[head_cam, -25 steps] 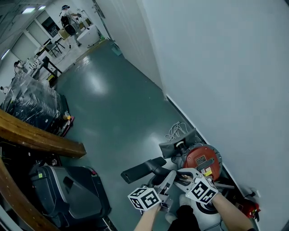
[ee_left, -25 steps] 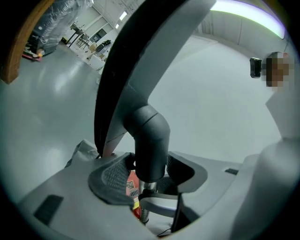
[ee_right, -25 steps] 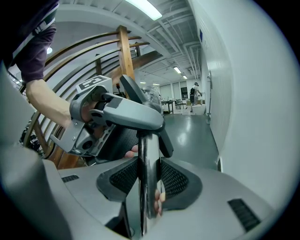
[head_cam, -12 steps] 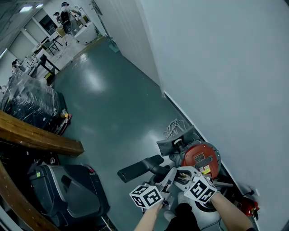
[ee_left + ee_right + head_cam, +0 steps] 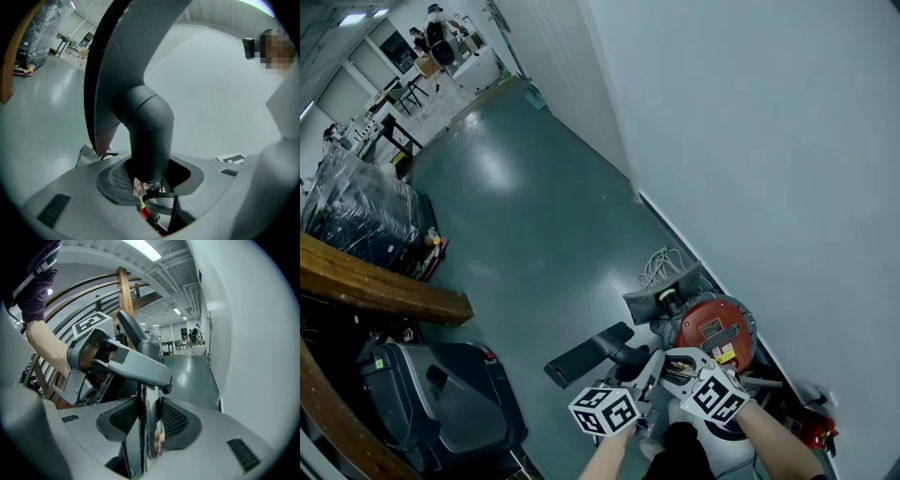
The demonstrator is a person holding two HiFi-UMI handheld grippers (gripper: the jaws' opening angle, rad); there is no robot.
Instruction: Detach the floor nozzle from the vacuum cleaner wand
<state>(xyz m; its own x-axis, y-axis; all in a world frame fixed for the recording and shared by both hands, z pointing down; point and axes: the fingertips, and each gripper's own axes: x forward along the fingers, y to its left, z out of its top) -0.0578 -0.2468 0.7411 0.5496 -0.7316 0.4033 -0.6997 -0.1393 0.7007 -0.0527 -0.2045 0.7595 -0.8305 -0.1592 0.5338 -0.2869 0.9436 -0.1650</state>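
Near the right wall (image 5: 769, 141), the left gripper (image 5: 149, 176) is closing tight on the neck of the floor nozzle (image 5: 581, 354), whose head is stretching away far-left; the right gripper (image 5: 149, 418) is pinching the wand (image 5: 149, 448) just beside it; the parting pull is probably going along the wand.

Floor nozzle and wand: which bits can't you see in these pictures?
Floor nozzle: left gripper view, head cut off by top edge.
Wand: right gripper view, lower end lost at bottom edge.
Vacuum cleaner: head view, near side hidden behind right tool.
Far-off person: head view, too small.
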